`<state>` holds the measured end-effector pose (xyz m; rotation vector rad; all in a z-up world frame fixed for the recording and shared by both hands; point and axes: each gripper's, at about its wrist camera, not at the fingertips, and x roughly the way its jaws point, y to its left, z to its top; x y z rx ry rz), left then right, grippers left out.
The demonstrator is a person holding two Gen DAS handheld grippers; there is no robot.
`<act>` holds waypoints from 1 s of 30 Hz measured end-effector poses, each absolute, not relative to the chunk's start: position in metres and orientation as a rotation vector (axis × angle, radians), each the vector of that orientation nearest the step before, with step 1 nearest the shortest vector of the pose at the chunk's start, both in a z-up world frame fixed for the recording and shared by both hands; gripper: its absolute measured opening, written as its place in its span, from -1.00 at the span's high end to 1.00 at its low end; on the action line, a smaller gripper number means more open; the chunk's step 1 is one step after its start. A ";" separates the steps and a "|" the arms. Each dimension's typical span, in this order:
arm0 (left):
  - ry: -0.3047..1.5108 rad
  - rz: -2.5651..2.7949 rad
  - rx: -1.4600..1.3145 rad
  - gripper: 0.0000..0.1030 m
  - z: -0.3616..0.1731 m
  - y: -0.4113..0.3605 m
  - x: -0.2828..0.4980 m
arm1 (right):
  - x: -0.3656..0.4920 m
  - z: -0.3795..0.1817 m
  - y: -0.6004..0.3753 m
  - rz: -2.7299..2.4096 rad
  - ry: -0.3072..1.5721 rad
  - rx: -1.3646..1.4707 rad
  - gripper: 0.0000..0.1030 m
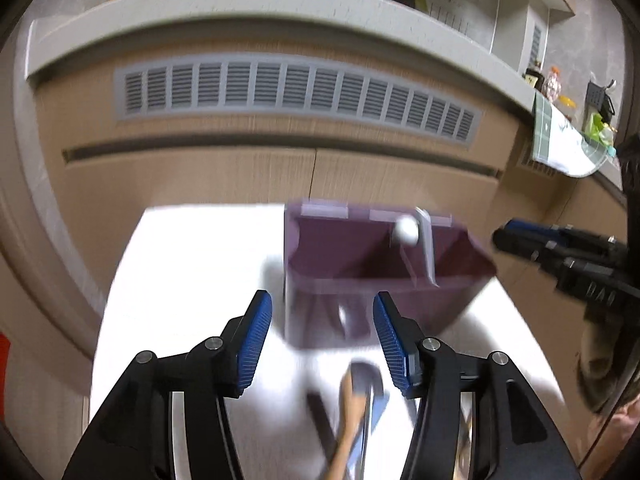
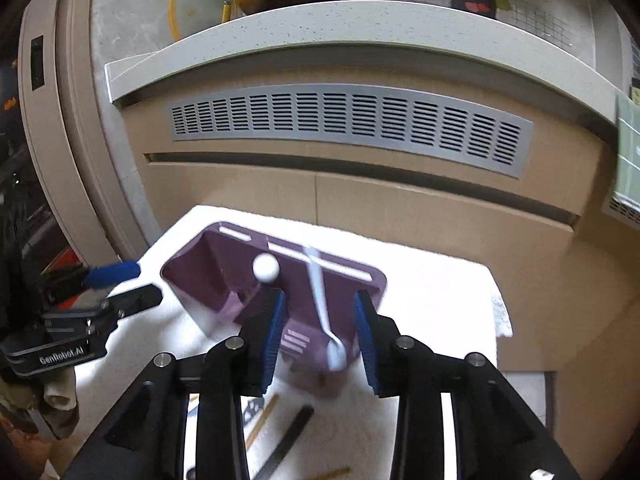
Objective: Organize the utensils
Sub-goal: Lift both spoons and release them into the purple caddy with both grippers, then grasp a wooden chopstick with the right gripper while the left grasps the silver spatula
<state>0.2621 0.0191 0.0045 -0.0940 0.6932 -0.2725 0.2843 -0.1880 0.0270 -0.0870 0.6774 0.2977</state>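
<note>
A purple utensil caddy [image 1: 384,256] stands on the white table [image 1: 192,264]. It also shows in the right wrist view [image 2: 224,264]. A white spoon [image 2: 320,296] and a white ball-ended utensil [image 2: 265,267] stick out of it. My left gripper [image 1: 322,344] is open and empty, just in front of the caddy, above several loose utensils [image 1: 356,412]. My right gripper [image 2: 320,340] is open, its pads on either side of the spoon's end at the caddy's near side, not touching it.
A beige cabinet with a grey vent [image 2: 348,124] stands behind the table under a white counter [image 1: 256,16]. Loose utensils, a dark handle [image 2: 288,440] and wooden sticks, lie on the table near the right gripper. The frames are motion-blurred.
</note>
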 end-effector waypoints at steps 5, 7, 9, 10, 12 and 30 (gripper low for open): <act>0.750 -0.270 -0.092 -0.06 -0.014 0.022 0.231 | 0.250 0.004 -0.198 0.273 0.750 -0.091 0.35; 0.773 -0.265 -0.079 -0.09 -0.022 0.020 0.218 | 0.237 -0.015 -0.201 0.268 0.820 -0.084 0.35; 0.787 -0.246 -0.066 -0.13 -0.028 0.020 0.205 | 0.226 -0.036 -0.202 0.275 0.892 -0.057 0.35; 0.790 -0.232 -0.063 -0.19 -0.031 0.022 0.200 | 0.222 -0.043 -0.202 0.282 0.918 -0.045 0.35; 0.800 -0.204 -0.066 -0.25 -0.035 0.028 0.191 | 0.212 -0.060 -0.199 0.294 0.971 -0.008 0.35; 0.841 -0.166 -0.143 -0.33 -0.048 0.053 0.176 | 0.233 -0.091 -0.130 0.269 1.054 -0.066 0.83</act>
